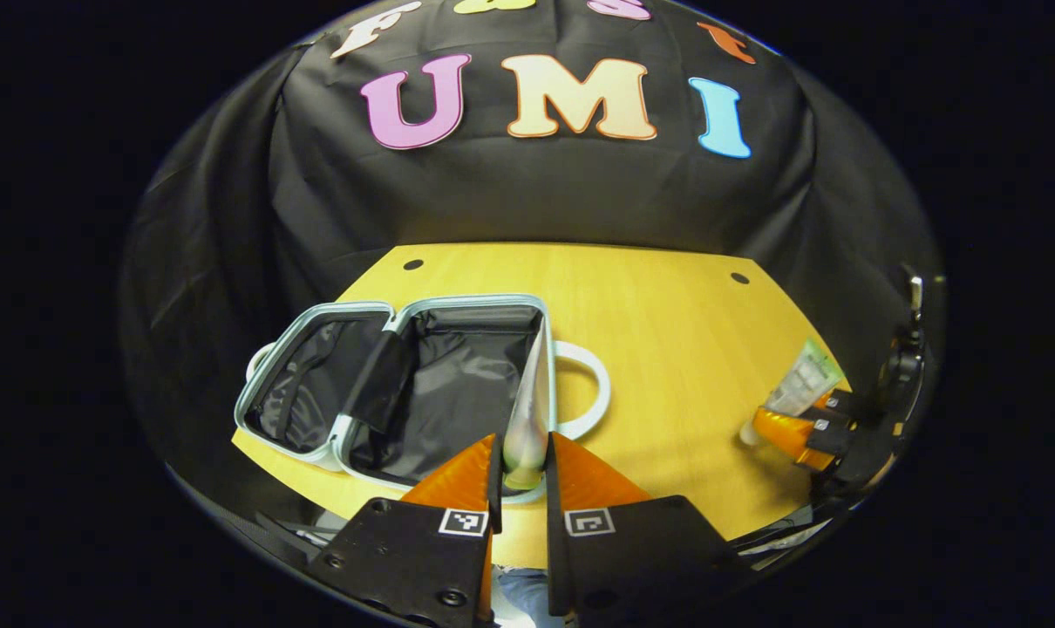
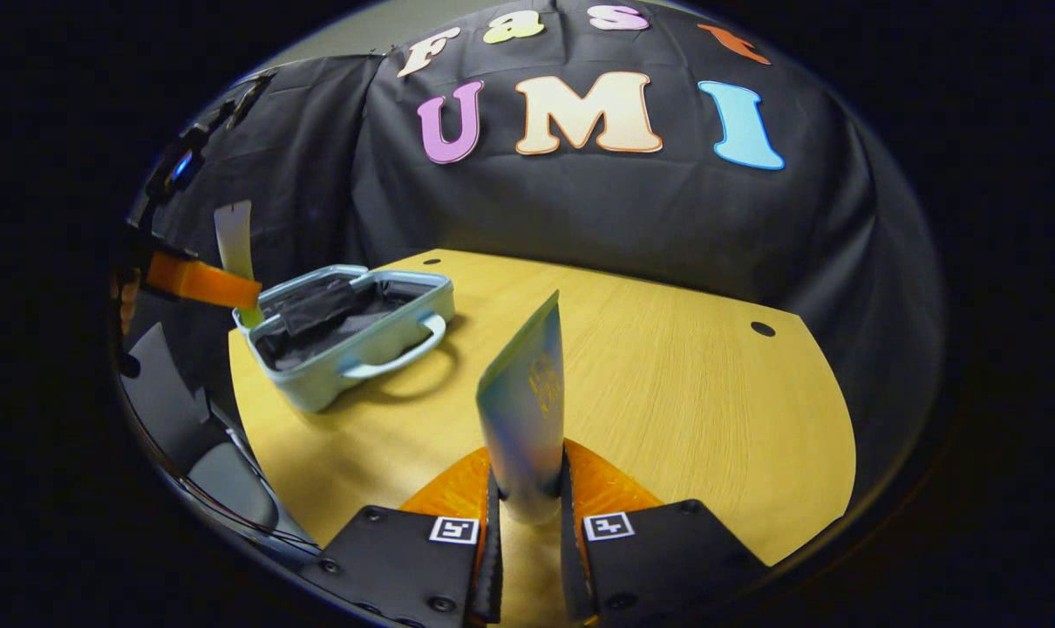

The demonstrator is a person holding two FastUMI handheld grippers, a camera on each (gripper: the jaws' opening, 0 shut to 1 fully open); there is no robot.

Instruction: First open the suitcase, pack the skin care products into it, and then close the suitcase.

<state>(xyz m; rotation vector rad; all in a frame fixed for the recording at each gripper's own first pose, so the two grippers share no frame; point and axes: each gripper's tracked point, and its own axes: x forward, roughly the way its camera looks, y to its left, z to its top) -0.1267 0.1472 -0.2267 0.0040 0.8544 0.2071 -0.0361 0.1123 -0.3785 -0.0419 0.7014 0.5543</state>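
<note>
In the left gripper view, your left gripper [image 1: 525, 458] clamps a tube [image 1: 526, 414] over the near rim of the open case [image 1: 405, 384] on the table [image 1: 693, 349]. In the right gripper view, your right gripper [image 2: 527, 488] pinches a second tube [image 2: 527, 419], upright above the table, well apart from the case.

Two handheld grippers are showing. The left gripper [image 1: 524, 460] is carrying two wedge-shaped fingers on flat black plates — each plate bearing a small square black-and-white marker and round screws. The right gripper [image 2: 527, 488] is showing the same build — black plates, square markers, screws at the corners.
</note>
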